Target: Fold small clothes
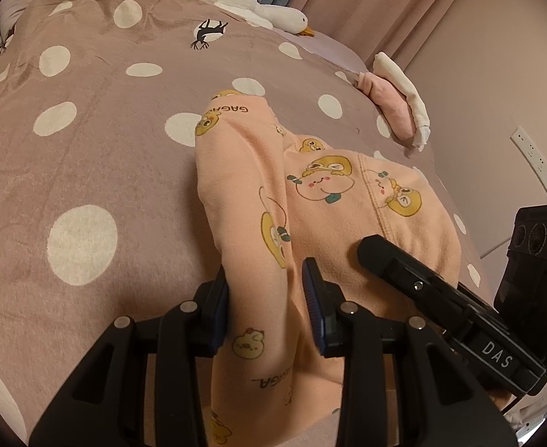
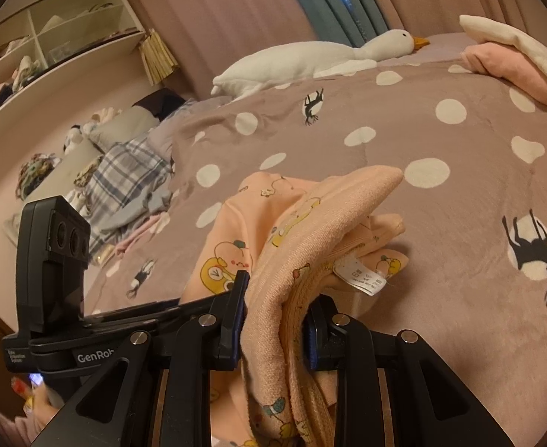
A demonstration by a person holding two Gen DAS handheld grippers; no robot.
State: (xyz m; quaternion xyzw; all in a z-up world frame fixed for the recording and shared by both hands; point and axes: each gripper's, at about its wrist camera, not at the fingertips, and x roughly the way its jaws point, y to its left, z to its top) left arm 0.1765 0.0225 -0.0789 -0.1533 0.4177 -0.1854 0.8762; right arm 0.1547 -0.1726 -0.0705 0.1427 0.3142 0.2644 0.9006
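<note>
A small peach garment (image 1: pixel 310 193) printed with yellow cartoon figures lies bunched on the pink polka-dot bedspread (image 1: pixel 87 149). My left gripper (image 1: pixel 266 298) is shut on a thick fold of it near the view's lower middle. The right gripper's black finger (image 1: pixel 385 257) reaches in from the right over the same cloth. In the right wrist view my right gripper (image 2: pixel 275 320) is shut on the garment's (image 2: pixel 310 216) waistband edge, which bulges up between the pads. A white care label (image 2: pixel 362 275) hangs beside it. The left gripper's body (image 2: pixel 53 260) shows at the left.
A folded pink and white stack (image 1: pixel 396 100) sits at the bed's far right edge. A white plush goose (image 2: pixel 310 56) lies along the back. Plaid and other loose clothes (image 2: pixel 124 178) are heaped at the bed's left, with open shelves (image 2: pixel 50 29) behind.
</note>
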